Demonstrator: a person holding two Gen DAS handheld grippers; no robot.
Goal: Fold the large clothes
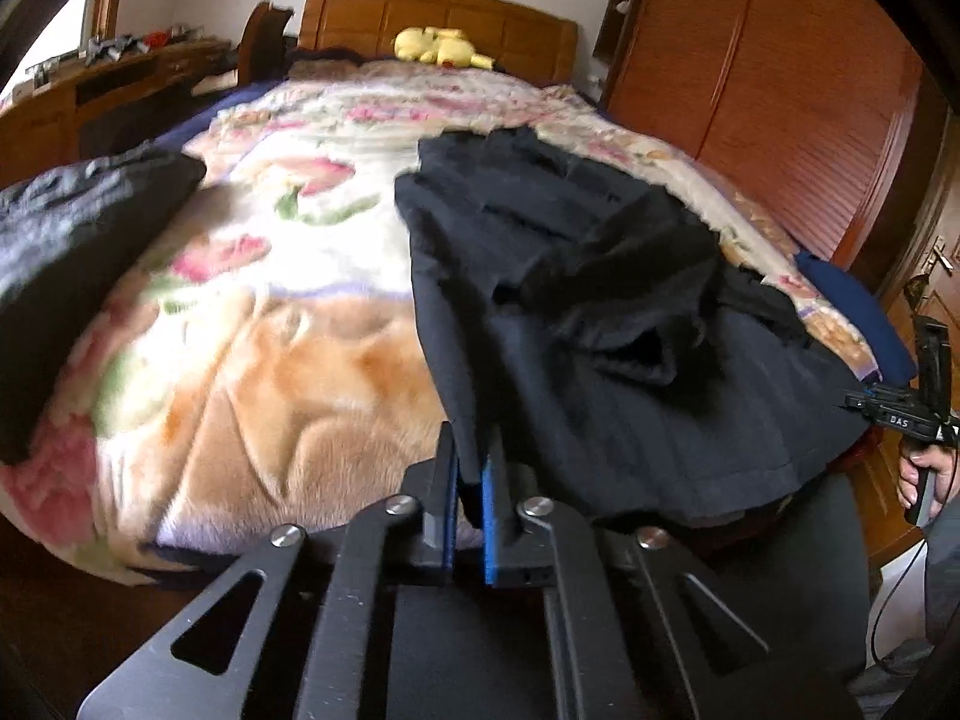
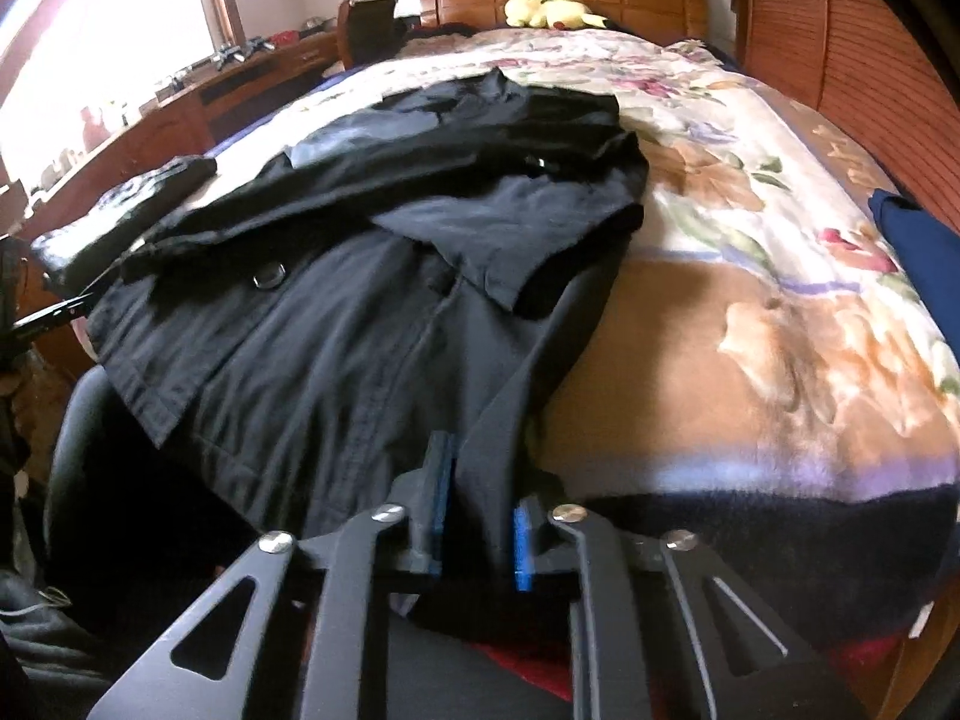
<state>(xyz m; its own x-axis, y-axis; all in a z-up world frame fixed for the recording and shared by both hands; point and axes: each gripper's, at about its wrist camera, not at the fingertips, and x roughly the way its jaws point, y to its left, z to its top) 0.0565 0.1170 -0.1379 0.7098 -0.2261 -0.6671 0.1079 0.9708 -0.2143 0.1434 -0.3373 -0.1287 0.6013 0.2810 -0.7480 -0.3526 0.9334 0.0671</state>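
Observation:
A large black coat (image 1: pixel 588 276) lies spread on the floral blanket (image 1: pixel 270 276) of the bed, sleeves folded over its middle. My left gripper (image 1: pixel 471 456) is shut on the coat's near left hem corner at the foot of the bed. In the right wrist view the coat (image 2: pixel 372 276) stretches away from me, and my right gripper (image 2: pixel 480 480) is shut on its near right hem edge, cloth running between the blue pads (image 2: pixel 522 546). The right gripper also shows at the right edge of the left wrist view (image 1: pixel 900 408), held by a hand.
A folded dark grey garment (image 1: pixel 78 252) lies on the bed's left side, also seen in the right wrist view (image 2: pixel 132 204). A yellow plush toy (image 1: pixel 441 48) sits by the wooden headboard (image 1: pixel 438 18). A wooden wardrobe (image 1: pixel 780 90) stands right, a desk (image 1: pixel 120 84) left. A blue cloth (image 2: pixel 918 252) lies at the bed's right edge.

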